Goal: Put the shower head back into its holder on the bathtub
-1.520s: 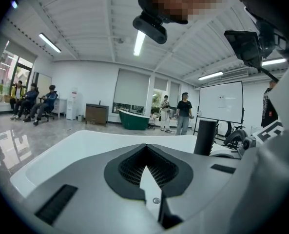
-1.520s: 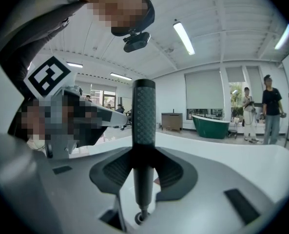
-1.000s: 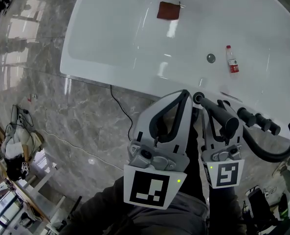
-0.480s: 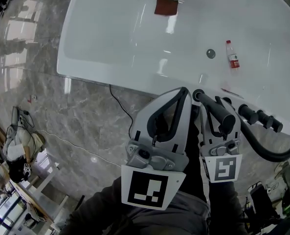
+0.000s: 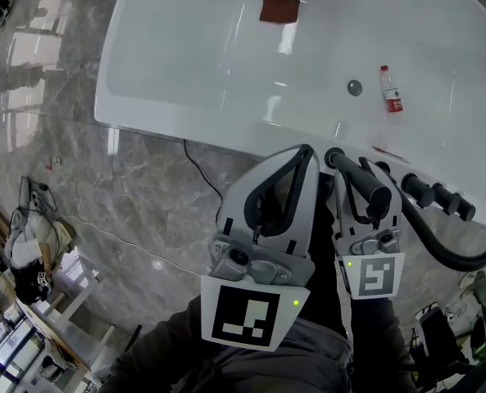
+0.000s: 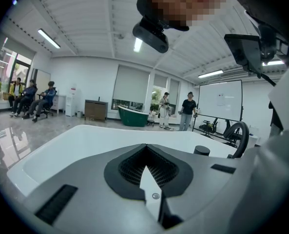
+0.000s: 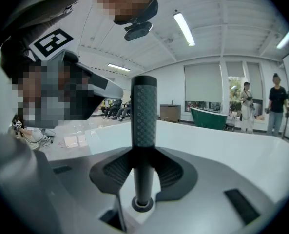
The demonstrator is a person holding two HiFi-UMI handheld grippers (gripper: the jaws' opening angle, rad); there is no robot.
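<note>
The black shower head handle (image 5: 374, 193) stands upright at the near rim of the white bathtub (image 5: 185, 133). Its lower end sits in a round black holder ring (image 5: 333, 160). My right gripper (image 5: 364, 182) is shut on the handle, with a pad pressing each side. In the right gripper view the textured handle (image 7: 144, 116) rises between the jaws of my right gripper (image 7: 143, 155) and runs down into the holder ring (image 7: 143, 204). Just left of it, my left gripper (image 5: 306, 152) is shut on nothing. The left gripper view shows the left gripper (image 6: 146, 155) with its pads together.
A black hose (image 5: 451, 256) loops off to the right past black tap fittings (image 5: 431, 193). In the tub lie a plastic bottle (image 5: 390, 95), a red-brown cloth (image 5: 279, 9) and the drain (image 5: 355, 88). A thin cable (image 5: 197, 174) trails over the marble floor. People stand far off.
The head view has shifted a little, so the tub sits slightly higher and further left. Both grippers and the handle hold almost the same pose.
</note>
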